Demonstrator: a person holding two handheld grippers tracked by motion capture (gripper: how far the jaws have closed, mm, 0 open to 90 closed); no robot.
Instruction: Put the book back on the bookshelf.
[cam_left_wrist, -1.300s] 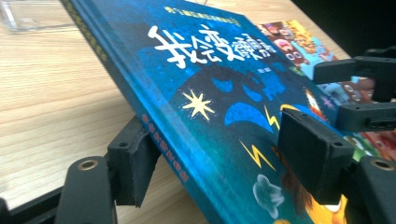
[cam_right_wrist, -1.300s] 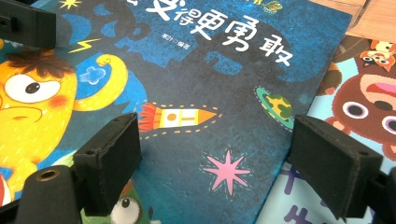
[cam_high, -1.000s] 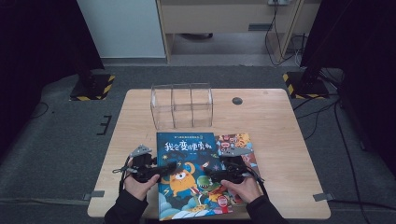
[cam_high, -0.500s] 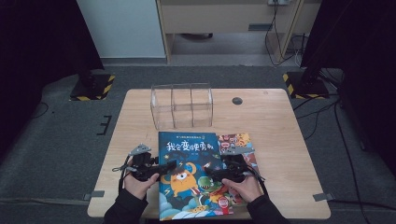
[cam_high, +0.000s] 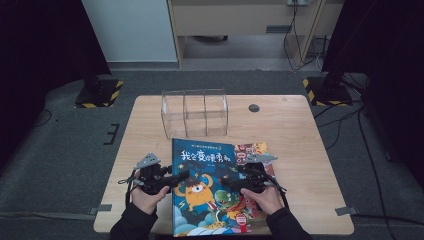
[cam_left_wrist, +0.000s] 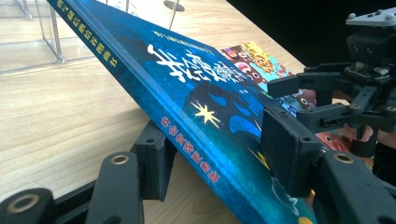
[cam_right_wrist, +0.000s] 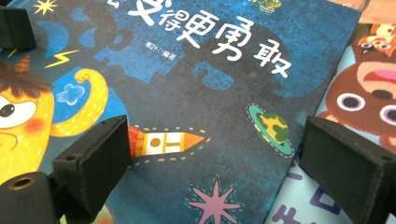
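Observation:
A blue picture book (cam_high: 205, 200) with a yellow monster on its cover lies on a second, colourful book (cam_high: 252, 150) at the table's near edge. My left gripper (cam_high: 182, 176) is at the blue book's left spine edge (cam_left_wrist: 187, 135), which is lifted. One jaw is under that edge and the other over the cover. My left gripper (cam_left_wrist: 219, 154) has just been closing with the book slanted between its jaws; the pads do not clamp it. My right gripper (cam_high: 226, 182) (cam_right_wrist: 219, 163) hovers open just over the cover. Its jaws have just been opening with nothing between them.
A clear acrylic divider box (cam_high: 194, 112) stands at the back middle of the wooden table (cam_high: 295, 130), behind the books. A small round hole (cam_high: 254, 107) sits to its right. Bare wood lies left and right of the books.
The left gripper's jaws have narrowed around the blue book's left edge. Both hands have stayed almost where they were.

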